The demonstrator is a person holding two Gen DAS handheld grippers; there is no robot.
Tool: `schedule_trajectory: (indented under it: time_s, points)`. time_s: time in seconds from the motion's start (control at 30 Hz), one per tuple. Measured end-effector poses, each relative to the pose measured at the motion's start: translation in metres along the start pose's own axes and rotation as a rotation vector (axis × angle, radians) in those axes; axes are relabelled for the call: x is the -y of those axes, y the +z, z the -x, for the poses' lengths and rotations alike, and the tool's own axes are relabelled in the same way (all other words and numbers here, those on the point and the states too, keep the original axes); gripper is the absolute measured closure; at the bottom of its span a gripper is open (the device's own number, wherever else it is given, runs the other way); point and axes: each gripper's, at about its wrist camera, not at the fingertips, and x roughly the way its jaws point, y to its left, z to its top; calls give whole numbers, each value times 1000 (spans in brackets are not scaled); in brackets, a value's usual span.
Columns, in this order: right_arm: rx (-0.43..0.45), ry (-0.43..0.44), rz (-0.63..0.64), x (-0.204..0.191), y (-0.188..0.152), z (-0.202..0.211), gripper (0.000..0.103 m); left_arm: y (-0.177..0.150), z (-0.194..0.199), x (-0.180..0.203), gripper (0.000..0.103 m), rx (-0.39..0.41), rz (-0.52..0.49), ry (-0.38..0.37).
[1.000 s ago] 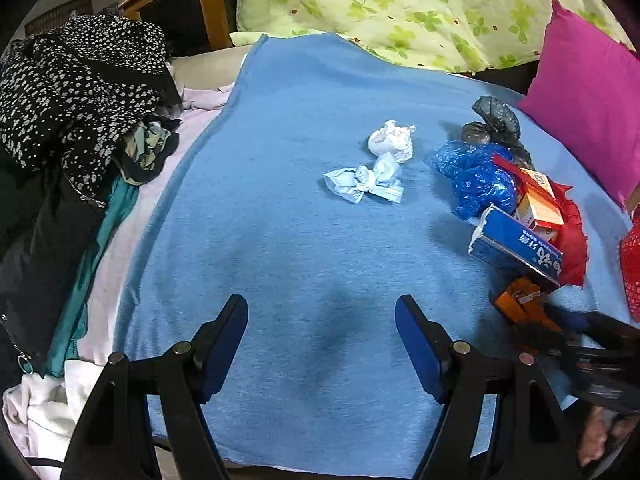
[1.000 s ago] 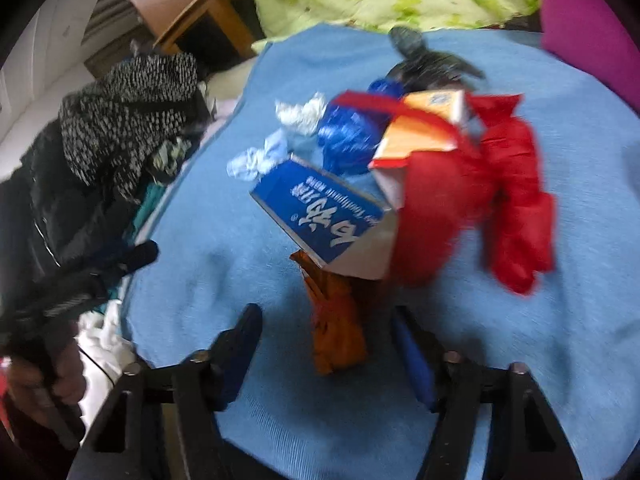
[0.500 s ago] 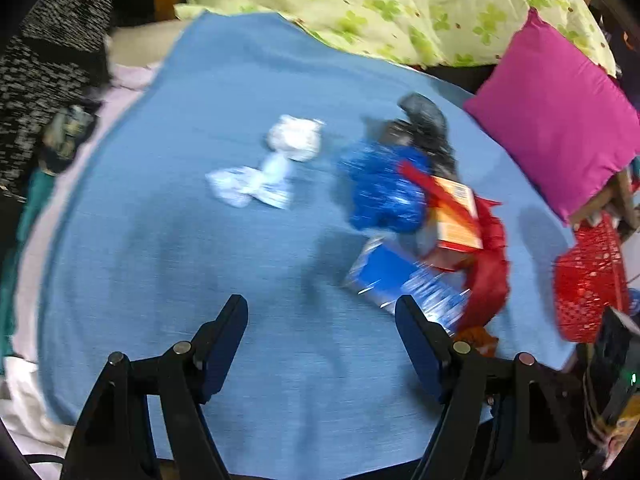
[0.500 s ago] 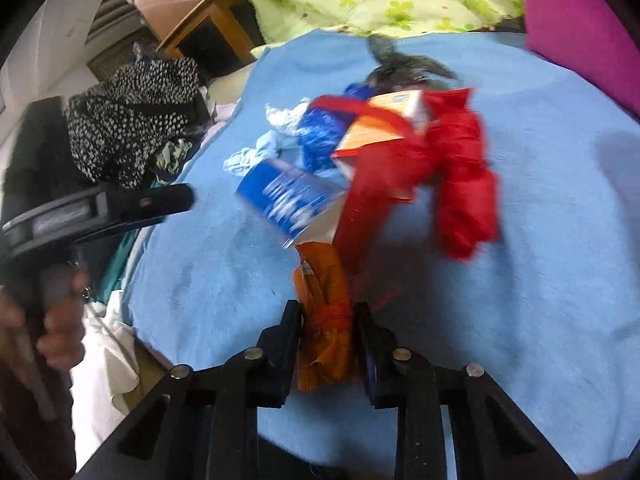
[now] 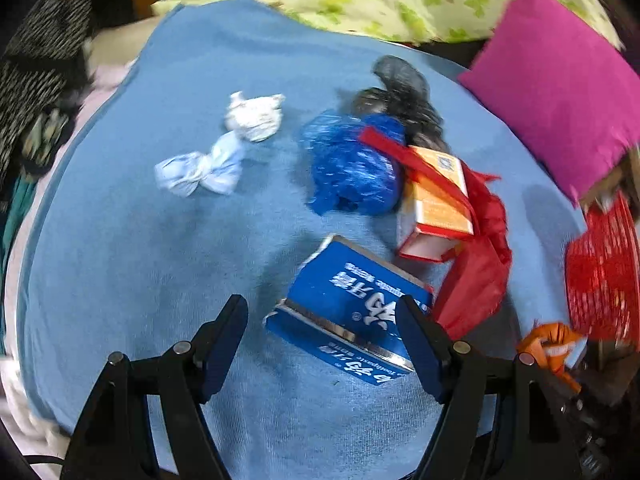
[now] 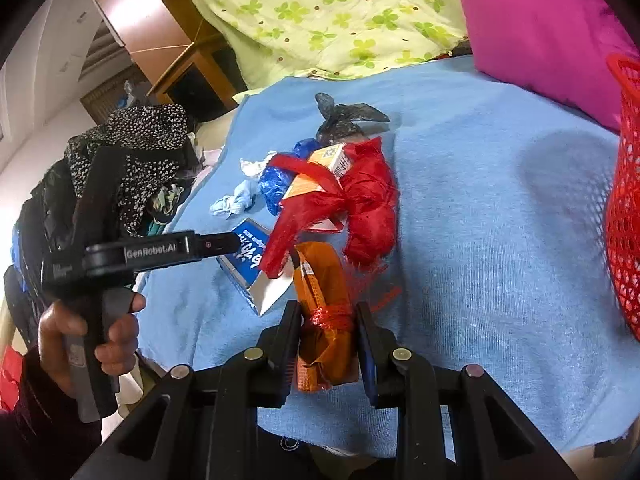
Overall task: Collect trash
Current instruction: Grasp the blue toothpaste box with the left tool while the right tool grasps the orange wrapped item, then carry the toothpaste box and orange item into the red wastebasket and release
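My right gripper (image 6: 328, 344) is clenched on the orange wrapper bundle (image 6: 324, 320), pads pressing both sides of it where a strand of red mesh is wound round its middle; the bundle sits between the jaws above the blue blanket (image 6: 480, 240). The red basket (image 6: 624, 216) is at the right edge of the right wrist view, apart from the bundle. My left gripper (image 5: 322, 328) is released, jaws standing wide and holding nothing, hanging over the blue toothpaste box (image 5: 352, 312), whose right end lies just in front of my right-hand finger; whether the pad touches it I can't tell. Rest of the trash lies in a cluster on the blanket: orange-and-white carton (image 5: 436, 196) tangled in the red plastic bag (image 5: 480, 264), crumpled blue bag (image 5: 352, 164) just beside the carton, knotted black bag (image 5: 404, 96) behind those, then white tissue wad (image 5: 254, 116) and pale blue rag (image 5: 204, 168) off to the left, touching each other. In the right wrist view a hand (image 6: 84, 344) grips the left gripper's handle. Magenta pillow (image 5: 560, 100) and green floral quilt (image 6: 340, 12) at the far side, pile of dark spotted clothes (image 6: 136, 148) along the left edge.
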Motion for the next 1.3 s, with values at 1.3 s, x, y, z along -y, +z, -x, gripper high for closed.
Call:
schedule_trajectory:
  time_s: [1.3]
  points:
    - [-6, -29, -41, 0, -3, -5, 74, -29, -21, 27, 13, 130, -386, -42]
